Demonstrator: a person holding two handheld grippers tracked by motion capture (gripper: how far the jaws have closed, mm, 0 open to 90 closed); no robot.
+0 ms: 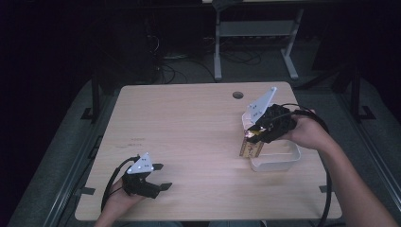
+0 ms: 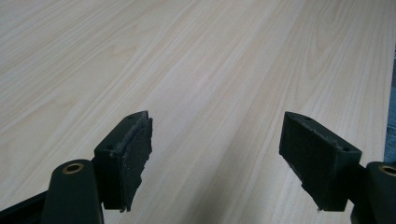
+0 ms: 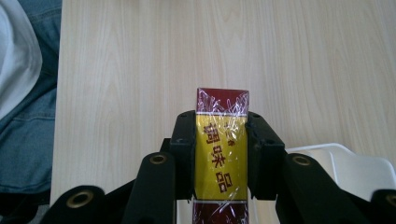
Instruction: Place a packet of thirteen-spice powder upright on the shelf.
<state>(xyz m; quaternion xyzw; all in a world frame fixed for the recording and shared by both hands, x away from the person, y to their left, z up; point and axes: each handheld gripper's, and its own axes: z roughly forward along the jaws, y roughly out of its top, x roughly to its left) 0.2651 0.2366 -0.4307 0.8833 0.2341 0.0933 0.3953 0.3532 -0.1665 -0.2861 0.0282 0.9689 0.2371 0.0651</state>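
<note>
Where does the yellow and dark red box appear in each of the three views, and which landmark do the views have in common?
High view: the box is right of centre, clamped by the right gripper at the left edge of the white tray.
Right gripper view: the box is at bottom centre, between the two jaws.
Left gripper view: the box is not in it.
Shared landmark: the light wooden table.

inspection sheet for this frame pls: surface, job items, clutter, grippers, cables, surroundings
Surface: light wood table, round hole near far edge.
Job's things: yellow-and-maroon wrapped box; white tray on the table's right side.
Clutter: nothing seen.
Grippers: left gripper open, low over bare wood; right gripper shut on the box, at the tray's left edge.
Cables: one black cable trails from each gripper.
Surroundings: dark floor, white desk legs behind.
</note>
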